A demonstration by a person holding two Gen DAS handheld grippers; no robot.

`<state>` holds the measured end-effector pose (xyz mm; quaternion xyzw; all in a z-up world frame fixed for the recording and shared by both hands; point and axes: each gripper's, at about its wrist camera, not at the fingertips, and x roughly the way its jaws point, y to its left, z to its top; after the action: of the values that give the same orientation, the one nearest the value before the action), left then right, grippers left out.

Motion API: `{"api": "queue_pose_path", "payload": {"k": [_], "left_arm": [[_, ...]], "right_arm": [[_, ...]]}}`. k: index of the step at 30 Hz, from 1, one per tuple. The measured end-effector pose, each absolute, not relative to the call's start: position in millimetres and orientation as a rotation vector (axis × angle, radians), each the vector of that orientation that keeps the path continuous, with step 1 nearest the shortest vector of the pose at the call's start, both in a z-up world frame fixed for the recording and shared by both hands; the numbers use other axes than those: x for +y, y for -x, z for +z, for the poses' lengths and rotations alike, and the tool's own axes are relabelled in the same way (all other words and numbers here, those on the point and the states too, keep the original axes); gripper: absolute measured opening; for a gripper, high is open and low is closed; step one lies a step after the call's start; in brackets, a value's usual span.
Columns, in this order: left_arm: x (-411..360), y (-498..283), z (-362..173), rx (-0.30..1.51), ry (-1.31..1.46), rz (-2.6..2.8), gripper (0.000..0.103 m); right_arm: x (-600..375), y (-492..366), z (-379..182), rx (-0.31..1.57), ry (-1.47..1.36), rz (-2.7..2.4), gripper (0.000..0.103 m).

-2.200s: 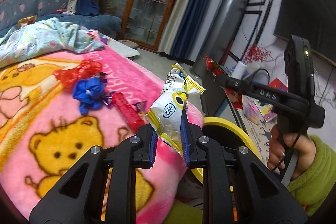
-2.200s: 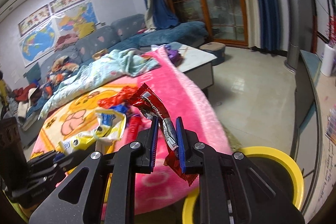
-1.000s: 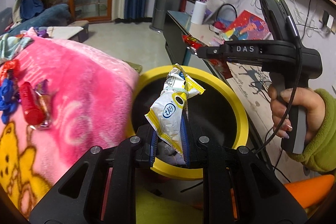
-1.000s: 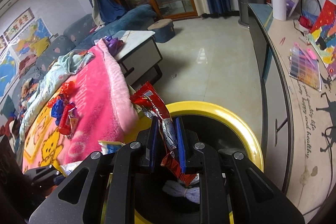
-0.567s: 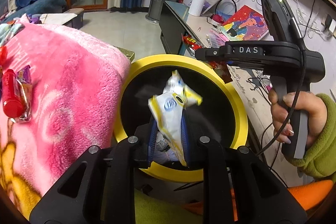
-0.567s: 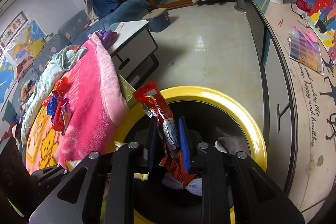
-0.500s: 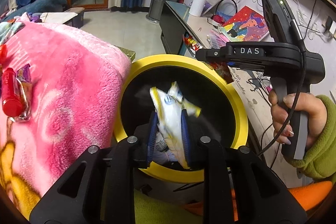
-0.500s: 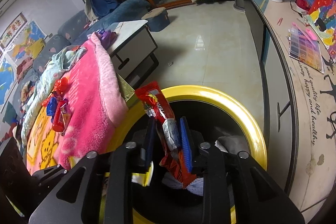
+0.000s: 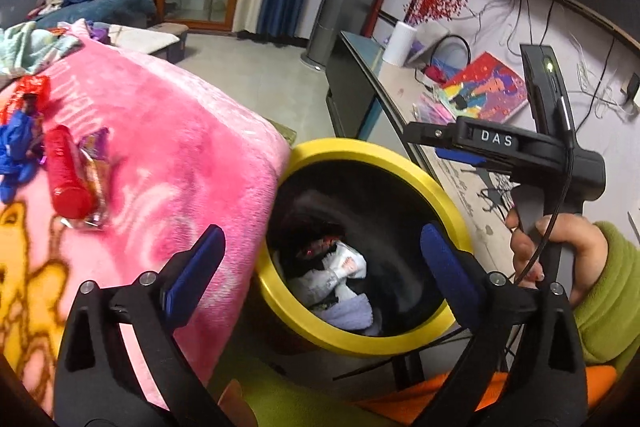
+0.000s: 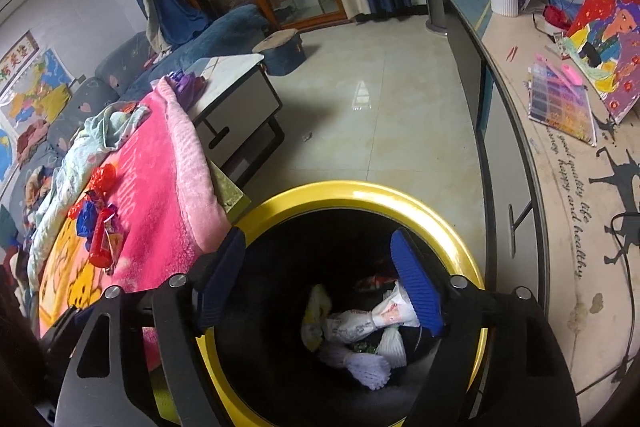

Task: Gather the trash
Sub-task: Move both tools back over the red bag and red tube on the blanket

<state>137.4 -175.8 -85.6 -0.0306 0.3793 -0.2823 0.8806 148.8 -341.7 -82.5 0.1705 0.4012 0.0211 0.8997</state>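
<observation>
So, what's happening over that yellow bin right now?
Left tool and right tool just opened, empty. Wrappers down in the bin. More trash waiting on the pink blanket. Nothing blocking.

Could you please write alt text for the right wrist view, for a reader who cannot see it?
The right gripper, jaws just opened and empty, hangs over a yellow-rimmed bin holding crumpled wrappers. More wrappers lie on a pink blanket to the left.
</observation>
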Motion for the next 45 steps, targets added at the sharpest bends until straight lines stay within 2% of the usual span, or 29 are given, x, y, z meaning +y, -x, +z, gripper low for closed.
{"api": "queue_pose_path", "payload": {"k": [9, 12, 21, 25, 45], "left_arm": [[-156.7, -130.4, -70.4, 0.723, 0.069, -0.511, 0.092], [-146.2, -129.1, -66.6, 0.698, 0.075, -0.468, 0.092], [-100.8, -122.4, -47.0, 0.608, 0.113, -0.345, 0.092], [-77.9, -121.0, -41.6, 0.578, 0.121, -0.272, 0.092], [11.4, -115.3, -28.5, 0.494, 0.216, -0.064, 0.092]], "right_arm": [[-328.0, -141.3, -56.9, 0.745, -0.302, 0.047, 0.08], [-315.3, -136.8, -44.9, 0.71, -0.274, 0.062, 0.084], [-263.4, -126.9, -10.4, 0.624, -0.201, 0.169, 0.087], [-234.3, -123.1, 1.7, 0.595, -0.157, 0.227, 0.092], [-127.8, -123.6, 6.7, 0.613, -0.009, 0.416, 0.093]]}}
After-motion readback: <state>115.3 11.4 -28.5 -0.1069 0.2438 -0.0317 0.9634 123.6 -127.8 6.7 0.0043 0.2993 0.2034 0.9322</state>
